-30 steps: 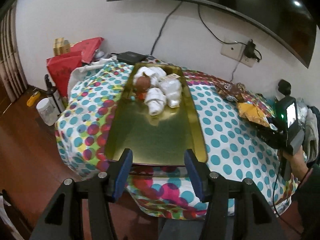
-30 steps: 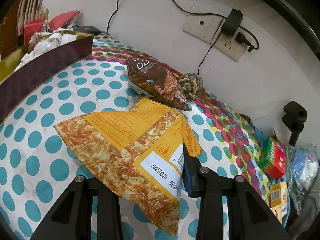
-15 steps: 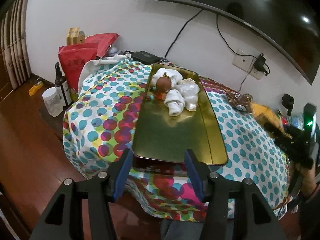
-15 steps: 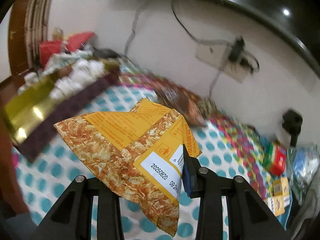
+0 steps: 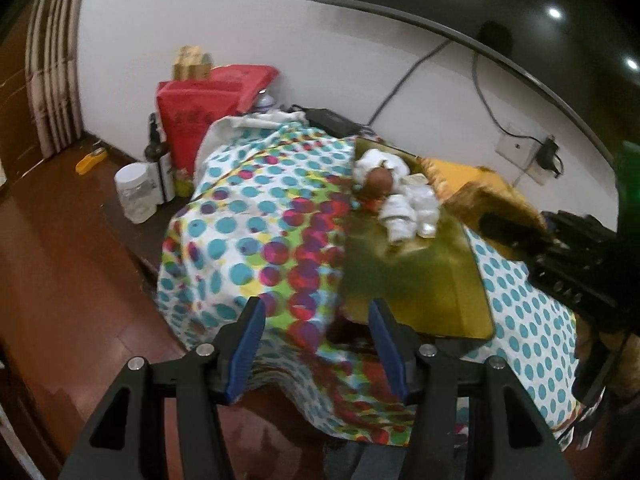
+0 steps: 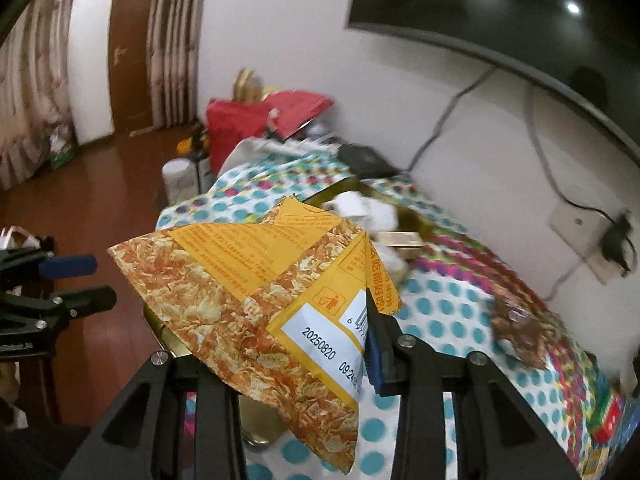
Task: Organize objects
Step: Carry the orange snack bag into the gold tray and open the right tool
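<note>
Here right gripper (image 6: 320, 344) jaws clamp the chip bag (image 6: 256, 300); left gripper (image 5: 316, 344) jaws gape empty.

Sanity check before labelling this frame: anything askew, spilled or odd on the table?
Nothing spilled. The gold tray sticks out past the table's front edge, so it looks precarious. Its white bundles are all heaped at the far end. The right claw is shut on a crumpled yellow snack bag, held in the air above the tray.

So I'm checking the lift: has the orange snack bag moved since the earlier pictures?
Yes. The orange snack bag, clamped in the right gripper, rose off the dotted tablecloth and swung left toward the gold tray.
</note>
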`<state>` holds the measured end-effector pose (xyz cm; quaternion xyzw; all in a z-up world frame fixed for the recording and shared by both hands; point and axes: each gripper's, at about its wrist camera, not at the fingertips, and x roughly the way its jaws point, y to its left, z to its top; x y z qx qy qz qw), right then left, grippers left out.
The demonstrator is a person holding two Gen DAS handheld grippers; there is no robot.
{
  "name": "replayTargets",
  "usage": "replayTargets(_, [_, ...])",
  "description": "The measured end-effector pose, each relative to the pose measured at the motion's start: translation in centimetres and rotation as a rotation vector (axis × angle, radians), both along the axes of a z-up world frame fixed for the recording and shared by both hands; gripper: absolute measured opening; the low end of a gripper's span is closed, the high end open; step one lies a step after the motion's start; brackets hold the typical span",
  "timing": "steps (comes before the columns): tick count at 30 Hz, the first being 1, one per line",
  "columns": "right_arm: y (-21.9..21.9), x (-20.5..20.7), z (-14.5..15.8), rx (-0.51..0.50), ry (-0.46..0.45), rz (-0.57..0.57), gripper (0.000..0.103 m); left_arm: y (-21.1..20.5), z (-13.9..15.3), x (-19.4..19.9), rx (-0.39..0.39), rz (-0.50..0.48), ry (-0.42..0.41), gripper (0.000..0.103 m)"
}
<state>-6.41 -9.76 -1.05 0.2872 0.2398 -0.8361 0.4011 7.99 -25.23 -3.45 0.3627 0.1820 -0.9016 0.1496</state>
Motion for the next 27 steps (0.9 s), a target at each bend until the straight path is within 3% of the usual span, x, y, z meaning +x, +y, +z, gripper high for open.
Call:
replayTargets(6, [-4.8, -0.4, -3.1, 0.14, -0.04, 0.001, 0.034, -2.0, -0.3, 1.2, 0.016, 0.036, -0.002, 0.055])
replayTargets(21, [-7.6, -3.4, -5.4, 0.191, -0.121, -0.052, 0.038, -1.6, -1.0, 0.2, 0.045, 0.017, -0.015, 0.055])
replayTargets(23, [-7.4, -3.2, -5.2, 0.181, -0.115, -0.043, 0.043, -1.6, -1.0, 0.1, 0.052, 0.015, -0.013, 0.055])
replayTargets(25, [-7.4, -2.9, -5.1, 0.191, -0.095, -0.038, 0.067, -1.6, -1.0, 0.1, 0.047, 0.02, -0.018, 0.055])
replayTargets(27, [-7.0, -2.2, -4.7, 0.173, -0.059, -0.027, 0.072, -1.5, -0.9, 0.0, 0.044, 0.019, -0.016, 0.055])
